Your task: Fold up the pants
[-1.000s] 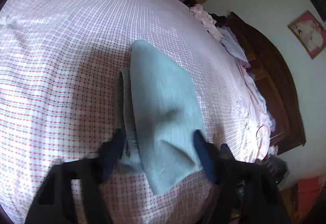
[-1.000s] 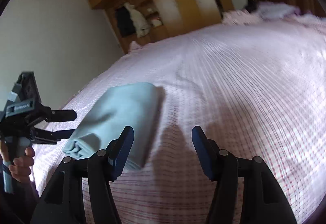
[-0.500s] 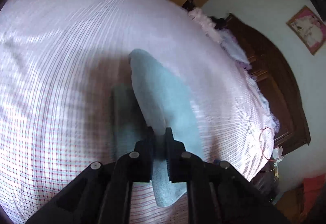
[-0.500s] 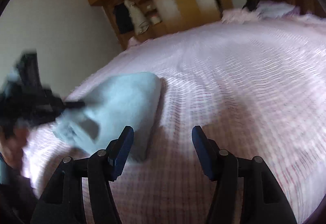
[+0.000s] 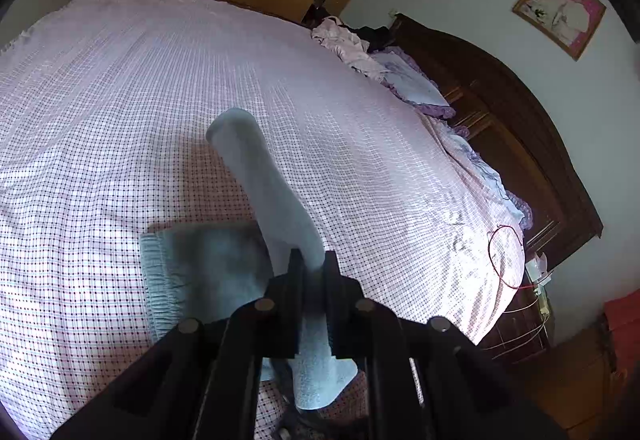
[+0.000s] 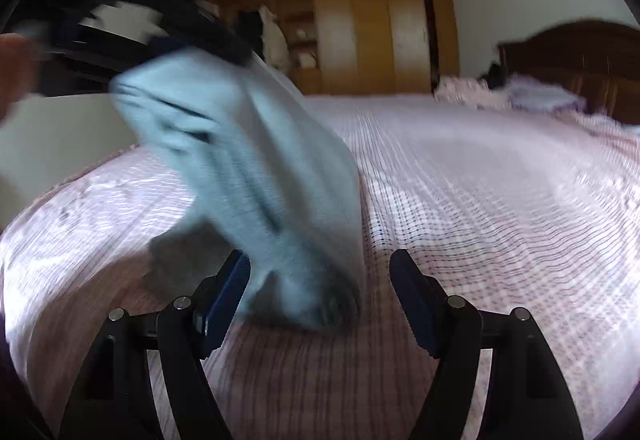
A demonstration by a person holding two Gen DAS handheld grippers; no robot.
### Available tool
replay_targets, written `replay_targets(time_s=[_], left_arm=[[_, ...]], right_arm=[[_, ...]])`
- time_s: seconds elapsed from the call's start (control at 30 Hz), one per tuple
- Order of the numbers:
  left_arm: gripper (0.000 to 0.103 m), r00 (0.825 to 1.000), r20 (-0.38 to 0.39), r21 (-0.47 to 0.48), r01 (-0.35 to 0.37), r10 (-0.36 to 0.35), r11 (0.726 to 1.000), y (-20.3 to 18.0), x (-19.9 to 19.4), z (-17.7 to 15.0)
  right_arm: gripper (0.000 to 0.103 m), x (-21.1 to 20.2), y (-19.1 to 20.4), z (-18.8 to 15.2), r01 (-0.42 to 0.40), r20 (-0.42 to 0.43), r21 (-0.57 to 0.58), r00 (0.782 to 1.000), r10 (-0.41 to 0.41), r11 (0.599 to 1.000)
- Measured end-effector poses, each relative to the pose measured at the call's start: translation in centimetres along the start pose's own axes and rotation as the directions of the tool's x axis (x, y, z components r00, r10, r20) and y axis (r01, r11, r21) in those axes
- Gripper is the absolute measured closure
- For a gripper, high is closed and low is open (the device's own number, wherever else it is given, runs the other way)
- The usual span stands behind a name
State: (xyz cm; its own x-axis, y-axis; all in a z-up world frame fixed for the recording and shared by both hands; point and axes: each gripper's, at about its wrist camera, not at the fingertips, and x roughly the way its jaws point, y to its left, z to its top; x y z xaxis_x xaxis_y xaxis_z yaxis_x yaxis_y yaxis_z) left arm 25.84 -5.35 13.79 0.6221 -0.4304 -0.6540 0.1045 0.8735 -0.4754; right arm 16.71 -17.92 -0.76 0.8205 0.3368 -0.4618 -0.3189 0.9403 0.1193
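Observation:
The light blue pants lie partly folded on the pink checked bed. My left gripper is shut on an upper layer of the pants and holds it raised off the bed, while the elastic waistband part stays flat below. In the right wrist view the lifted pants hang blurred from the left gripper at the upper left. My right gripper is low over the bed, its jaws opening, with the hanging bottom of the pants between the fingers and no pad pressing on it.
A dark wooden headboard and a pile of pink and purple bedding are at the far right of the bed. A wooden wardrobe stands beyond the bed. A framed picture hangs on the wall.
My left gripper closed on the pants' upper layer and lifted it off the bed. My right gripper moved in toward the pants and its jaws widened.

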Motion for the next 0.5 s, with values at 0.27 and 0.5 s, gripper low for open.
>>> replay_targets(time_s=[0.27, 0.5], left_arm=[[0.094, 0.998, 0.046, -0.053, 0.039, -0.037, 0.998, 3.5, -1.4, 0.6], [0.095, 0.998, 0.067, -0.082, 0.018, -0.012, 0.996, 5.9, -0.3, -1.4]], right_arm=[[0.036, 1.2, -1.4, 0.6, 0.226, -0.055, -0.032, 0.972, -0.227, 0.974], [0.033, 0.2, -3.6, -1.6, 0.164, -0.096, 0.060, 0.983, -0.158, 0.985]])
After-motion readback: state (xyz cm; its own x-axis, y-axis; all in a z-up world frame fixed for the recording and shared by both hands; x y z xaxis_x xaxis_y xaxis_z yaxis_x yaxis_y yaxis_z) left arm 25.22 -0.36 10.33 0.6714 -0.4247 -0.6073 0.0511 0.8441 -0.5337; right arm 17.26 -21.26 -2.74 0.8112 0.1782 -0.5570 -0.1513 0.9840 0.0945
